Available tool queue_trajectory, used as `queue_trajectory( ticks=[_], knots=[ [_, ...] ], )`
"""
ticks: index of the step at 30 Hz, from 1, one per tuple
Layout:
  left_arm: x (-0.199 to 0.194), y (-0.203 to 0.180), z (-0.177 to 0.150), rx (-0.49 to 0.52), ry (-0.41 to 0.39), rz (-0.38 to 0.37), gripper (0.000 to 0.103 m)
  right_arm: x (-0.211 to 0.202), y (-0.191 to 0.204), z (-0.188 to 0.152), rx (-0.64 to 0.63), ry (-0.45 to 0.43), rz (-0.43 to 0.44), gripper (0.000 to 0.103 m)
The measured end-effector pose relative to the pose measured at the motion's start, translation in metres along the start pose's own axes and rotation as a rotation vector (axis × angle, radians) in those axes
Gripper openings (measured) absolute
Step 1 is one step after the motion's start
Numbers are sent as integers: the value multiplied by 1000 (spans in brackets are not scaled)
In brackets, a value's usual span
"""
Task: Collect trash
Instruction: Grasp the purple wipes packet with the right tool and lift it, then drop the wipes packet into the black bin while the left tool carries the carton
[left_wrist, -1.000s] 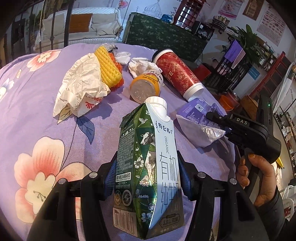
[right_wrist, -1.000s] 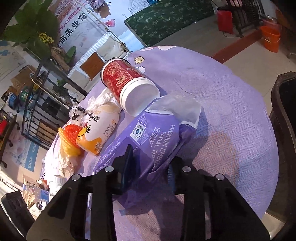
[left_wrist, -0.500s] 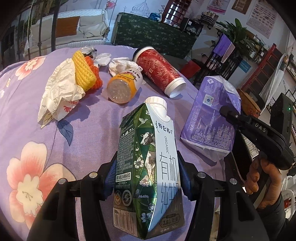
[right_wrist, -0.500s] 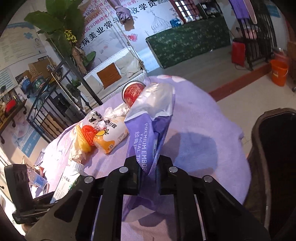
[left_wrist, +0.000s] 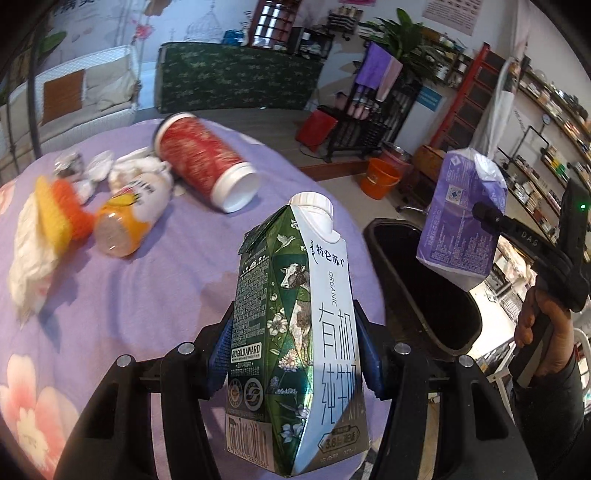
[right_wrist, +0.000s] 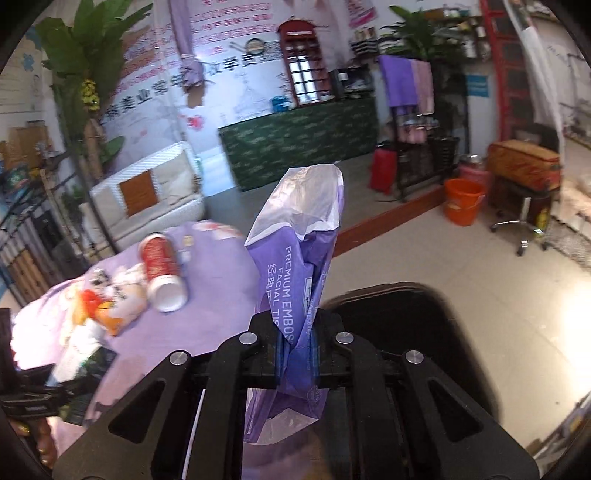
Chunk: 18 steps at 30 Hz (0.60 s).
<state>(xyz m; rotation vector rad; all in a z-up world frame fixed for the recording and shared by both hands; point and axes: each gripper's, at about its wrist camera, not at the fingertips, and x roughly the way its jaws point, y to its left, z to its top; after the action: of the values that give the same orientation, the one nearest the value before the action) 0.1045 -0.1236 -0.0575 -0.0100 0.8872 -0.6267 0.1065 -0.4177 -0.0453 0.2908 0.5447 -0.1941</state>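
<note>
Right gripper (right_wrist: 295, 360) clamped the purple tissue pack (right_wrist: 299, 266), hanging upright above the black bin (left_wrist: 424, 280) at right of frame, nearer it. Left gripper (left_wrist: 291, 354) gripped the upright milk carton (left_wrist: 299, 314) over the table (left_wrist: 147, 280) edge.

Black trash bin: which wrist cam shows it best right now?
Left wrist. The black trash bin shows its rim and dark inside beside the table edge, with the purple tissue pack above it. In the right wrist view the bin is blurred and partly hidden behind the right tongs and pack.
</note>
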Motion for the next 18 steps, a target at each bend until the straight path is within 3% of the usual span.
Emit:
queue_trajectory(
  ticks=[4,10,11,13,14,15,18],
  knots=[
    [15,-21,12,52,1,-44,56,15,-35,-7,-58,75,-152,11],
    [35,-50,24,124,11,-91,56,62,-69,-36,-66,288,-232,11],
    [38,-54,25,133,15,-96,56,67,-75,-42,-54,316,-245,16],
    [47,-62,25,150,35,-112,56,76,-82,-49,-45,363,-257,39],
    [50,-66,26,155,42,-119,56,80,-84,-52,-38,384,-257,58],
    [52,-70,26,161,48,-125,56,80,-85,-55,-26,376,-258,62],
    [63,-83,30,191,61,-135,56,70,-89,-56,0,344,-248,63]
  ],
)
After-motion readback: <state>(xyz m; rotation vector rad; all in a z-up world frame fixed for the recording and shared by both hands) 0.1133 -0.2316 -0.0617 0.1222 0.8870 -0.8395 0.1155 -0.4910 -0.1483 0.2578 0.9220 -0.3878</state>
